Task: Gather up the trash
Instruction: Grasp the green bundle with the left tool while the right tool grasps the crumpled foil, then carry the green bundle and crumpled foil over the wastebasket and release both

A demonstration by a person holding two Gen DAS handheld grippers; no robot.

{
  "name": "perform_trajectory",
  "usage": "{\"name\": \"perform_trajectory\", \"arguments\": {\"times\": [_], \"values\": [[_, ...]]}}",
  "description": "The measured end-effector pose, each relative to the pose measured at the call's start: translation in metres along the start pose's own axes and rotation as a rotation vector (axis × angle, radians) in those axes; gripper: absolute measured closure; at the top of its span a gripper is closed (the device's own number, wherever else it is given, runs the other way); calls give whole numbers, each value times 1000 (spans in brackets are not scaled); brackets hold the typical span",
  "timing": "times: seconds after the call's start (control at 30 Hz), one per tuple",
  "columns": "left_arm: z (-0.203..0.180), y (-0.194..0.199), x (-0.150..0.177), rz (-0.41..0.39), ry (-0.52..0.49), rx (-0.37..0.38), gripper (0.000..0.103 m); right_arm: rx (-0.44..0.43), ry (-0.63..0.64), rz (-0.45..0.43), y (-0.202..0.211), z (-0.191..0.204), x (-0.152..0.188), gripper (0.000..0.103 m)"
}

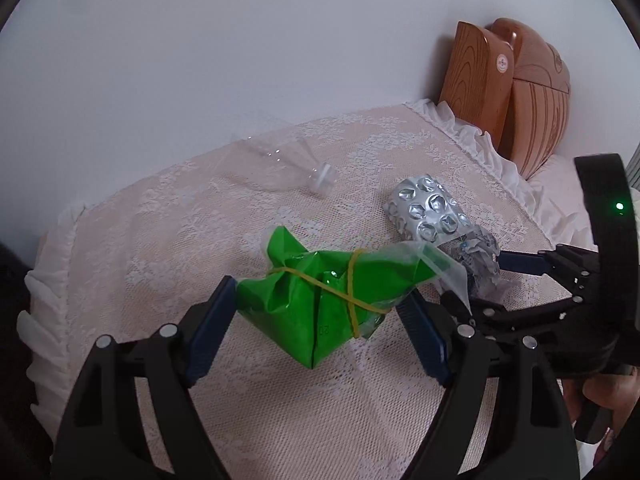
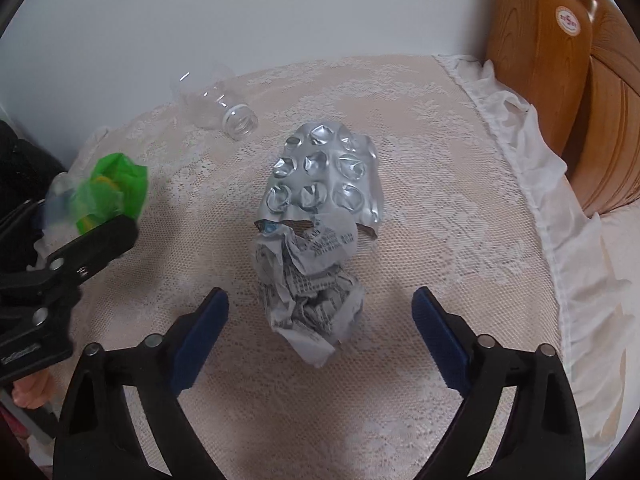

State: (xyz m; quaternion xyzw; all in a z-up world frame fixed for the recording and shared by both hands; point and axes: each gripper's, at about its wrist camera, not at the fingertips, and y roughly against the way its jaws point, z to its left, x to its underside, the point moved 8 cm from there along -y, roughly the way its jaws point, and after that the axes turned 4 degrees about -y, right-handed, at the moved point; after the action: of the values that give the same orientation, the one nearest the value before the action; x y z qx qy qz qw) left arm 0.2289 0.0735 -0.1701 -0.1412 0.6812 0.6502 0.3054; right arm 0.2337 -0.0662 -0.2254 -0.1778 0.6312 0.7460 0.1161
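Straddling the crumpled paper (image 2: 310, 296), the right tool (image 2: 320, 312) stood wide apart; closing squarely low would grip best, while the left tool (image 1: 320, 304) pinched the green wrapper (image 1: 316, 300).

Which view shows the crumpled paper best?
The right wrist view: the crumpled paper lies centred and unobstructed between the open jaws, its print visible, the blister pack just behind it. In the left wrist view the paper sits off to the right, partly hidden by the green wrapper.
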Motion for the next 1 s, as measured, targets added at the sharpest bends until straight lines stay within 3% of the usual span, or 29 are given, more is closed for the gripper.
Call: {"name": "perform_trajectory", "arguments": {"times": [0.1,0.13,0.17,0.4,0.6,0.8,1.0], "values": [[4,13,7,1,3,-21,26,30,10,3,-3,1,-1,39],[3,16,10,3,5,-24,26,25,6,5,-1,2,0,52],[3,20,12,4,7,-26,26,14,-2,7,1,2,1,54],[-14,52,32,11,-7,-12,26,-1,-66,-28,47,-19,23,56],[-68,86,62,39,-89,64,26,-1,-161,-65,115,-48,80,55],[-149,121,94,68,-149,200,26,21,-309,-29,178,-104,171,55],[-237,141,123,101,-225,305,26,90,-449,26,210,-155,258,55]]}}
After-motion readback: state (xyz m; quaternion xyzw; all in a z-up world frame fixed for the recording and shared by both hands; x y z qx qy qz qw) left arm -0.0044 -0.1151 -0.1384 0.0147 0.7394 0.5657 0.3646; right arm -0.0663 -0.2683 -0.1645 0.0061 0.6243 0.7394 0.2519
